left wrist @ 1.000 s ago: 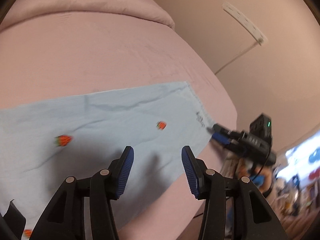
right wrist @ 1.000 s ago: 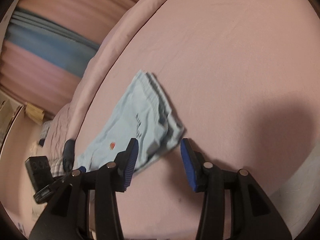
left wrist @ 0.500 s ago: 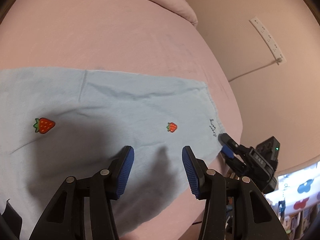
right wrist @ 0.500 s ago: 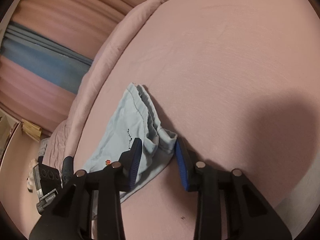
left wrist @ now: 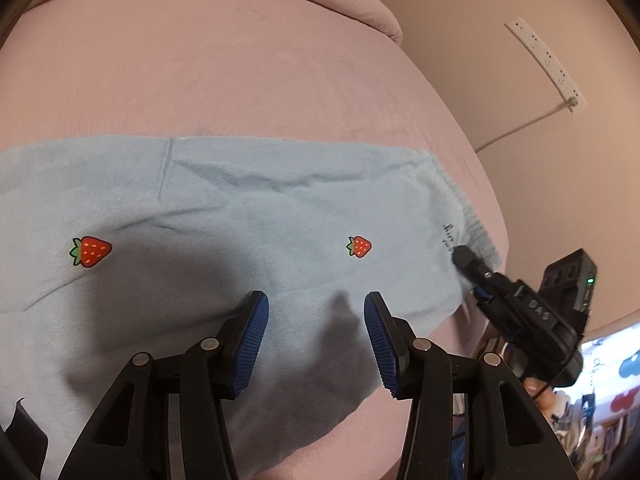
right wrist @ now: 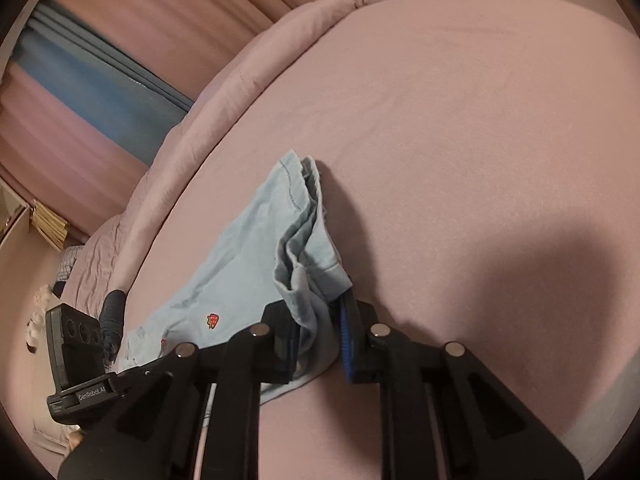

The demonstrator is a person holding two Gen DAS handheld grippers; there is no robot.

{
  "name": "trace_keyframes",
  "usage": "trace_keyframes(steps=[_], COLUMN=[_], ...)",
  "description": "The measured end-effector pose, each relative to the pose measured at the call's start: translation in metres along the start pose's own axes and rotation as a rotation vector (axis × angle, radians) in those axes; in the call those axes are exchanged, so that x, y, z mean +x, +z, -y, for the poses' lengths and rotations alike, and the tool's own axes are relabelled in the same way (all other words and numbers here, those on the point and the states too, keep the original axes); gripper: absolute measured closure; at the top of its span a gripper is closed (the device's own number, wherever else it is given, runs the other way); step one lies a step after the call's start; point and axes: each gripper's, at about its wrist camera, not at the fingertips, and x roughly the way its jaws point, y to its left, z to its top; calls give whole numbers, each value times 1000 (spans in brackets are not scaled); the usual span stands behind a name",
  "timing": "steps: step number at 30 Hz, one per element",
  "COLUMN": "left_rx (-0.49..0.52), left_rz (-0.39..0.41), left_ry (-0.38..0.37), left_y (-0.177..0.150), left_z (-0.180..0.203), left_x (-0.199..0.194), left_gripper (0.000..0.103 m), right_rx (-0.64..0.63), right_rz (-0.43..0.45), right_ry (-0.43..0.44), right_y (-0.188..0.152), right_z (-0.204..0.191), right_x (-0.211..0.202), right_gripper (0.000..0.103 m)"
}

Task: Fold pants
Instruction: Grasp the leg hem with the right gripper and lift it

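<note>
The light blue strawberry-print pants (left wrist: 248, 216) lie stretched flat along the near edge of the pink bed (left wrist: 224, 80), one end by the left tool, the other bunched into loose layers at the corner where the right tool (right wrist: 320, 332) is working. That tool's jaws are closing with the gathered cloth between them, and the pads look to be touching it, though I can't tell how many layers they have caught. That is the first risk: if only the top layer is pinched, the rest will sag away when the corner is lifted and the fold will come out crooked. The left tool (left wrist: 316, 332) hangs over the middle of the fabric with its jaws apart and nothing between them, so the far end is not anchored; a pull from the right could drag the whole garment across the sheet rather than fold it. The pants also sit close to the mattress edge, so a careless tug might slide them off the bed.
</note>
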Motion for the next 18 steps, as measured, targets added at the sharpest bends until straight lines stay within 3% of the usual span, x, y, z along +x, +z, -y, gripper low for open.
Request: trace_keyframes(steps=[12, 18], left_rx=[-29, -121], left_rz=[11, 28], left_ry=[-43, -139], left_y=[2, -1], left_z=[-8, -29], left_x=[-3, -13], left_gripper=[54, 53], right_rx=[-154, -245], right_rz=[8, -12], right_ry=[28, 42], right_y=[10, 7], right_z=[-38, -65], right_x=[-14, -15], right_gripper=[87, 87])
